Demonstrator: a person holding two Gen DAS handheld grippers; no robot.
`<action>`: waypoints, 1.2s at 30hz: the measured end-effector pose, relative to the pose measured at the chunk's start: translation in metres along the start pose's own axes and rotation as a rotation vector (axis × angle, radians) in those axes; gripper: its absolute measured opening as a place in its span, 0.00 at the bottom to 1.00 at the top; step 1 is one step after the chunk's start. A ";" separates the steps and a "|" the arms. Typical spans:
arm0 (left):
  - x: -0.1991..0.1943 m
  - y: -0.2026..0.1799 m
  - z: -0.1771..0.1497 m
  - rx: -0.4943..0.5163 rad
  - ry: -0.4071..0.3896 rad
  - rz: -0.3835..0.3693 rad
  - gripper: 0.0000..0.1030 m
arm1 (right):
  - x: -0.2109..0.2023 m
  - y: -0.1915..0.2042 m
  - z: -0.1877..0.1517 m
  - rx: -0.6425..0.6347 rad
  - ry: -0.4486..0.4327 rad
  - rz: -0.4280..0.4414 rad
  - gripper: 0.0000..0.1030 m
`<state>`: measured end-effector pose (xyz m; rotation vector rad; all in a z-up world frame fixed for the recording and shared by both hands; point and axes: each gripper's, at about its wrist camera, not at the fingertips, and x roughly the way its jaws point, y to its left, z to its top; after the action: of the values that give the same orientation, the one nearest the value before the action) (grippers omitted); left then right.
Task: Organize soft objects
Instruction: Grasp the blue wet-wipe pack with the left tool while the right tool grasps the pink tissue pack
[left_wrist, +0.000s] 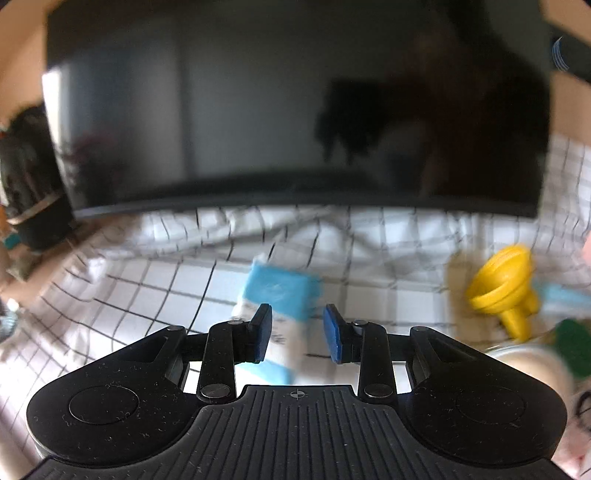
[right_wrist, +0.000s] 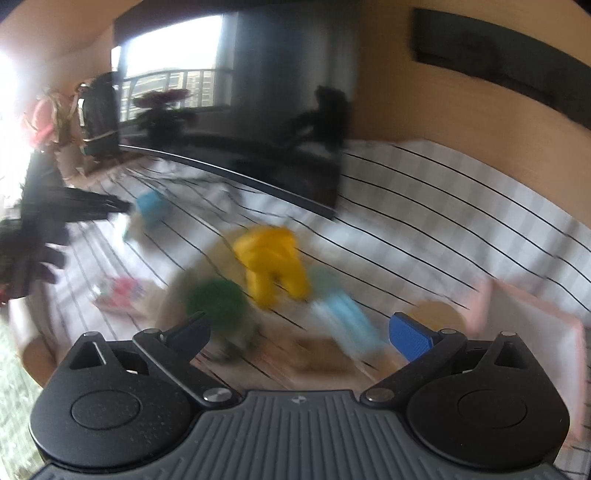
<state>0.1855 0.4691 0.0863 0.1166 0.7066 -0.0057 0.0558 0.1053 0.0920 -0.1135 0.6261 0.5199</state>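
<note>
Left gripper (left_wrist: 297, 330): fingers part open, a narrow gap, holding nothing; the blue-and-white pack (left_wrist: 277, 295) lies on the cloth just ahead, its near end reaching between the pads
Right gripper (right_wrist: 297, 334): fingers spread wide, empty, hovering over the clutter
Cloth (left_wrist: 147, 284): white with a black grid, rumpled near the monitor (left_wrist: 295, 110)
Yellow toy (right_wrist: 271, 264): on the cloth ahead of the right gripper, with a green thing (right_wrist: 218, 299) just beside it on the near left and a light-blue pack (right_wrist: 345, 317) on the near right
Pink box (right_wrist: 532, 332): to the right of the right gripper, near the edge of view – probably where soft things go, though I can't be sure
View: both pictures are smeared by motion, so what the green thing is I cannot tell
Step, as I judge it: left is lining up on the pack; nothing is gripped yet
Risk: the pack sits skewed to the left pad – closing now could pinch only a corner and let it slip or spin out
Risk: pads closing low may catch a fold of cloth and drag the other things
Risk: the right gripper, moving fast, could knock the toy over
</note>
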 end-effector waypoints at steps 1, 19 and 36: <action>0.012 0.008 -0.001 0.015 0.030 -0.019 0.33 | 0.004 0.008 0.004 -0.004 0.000 0.011 1.00; 0.075 0.051 0.004 0.150 0.089 -0.053 0.63 | 0.049 0.061 0.010 -0.033 0.114 0.063 1.00; -0.057 0.110 -0.079 -0.507 -0.006 -0.090 0.55 | 0.151 0.189 0.053 -0.305 0.345 0.323 0.92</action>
<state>0.0960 0.5854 0.0748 -0.4006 0.6878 0.0870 0.0935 0.3475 0.0564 -0.4005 0.9055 0.9192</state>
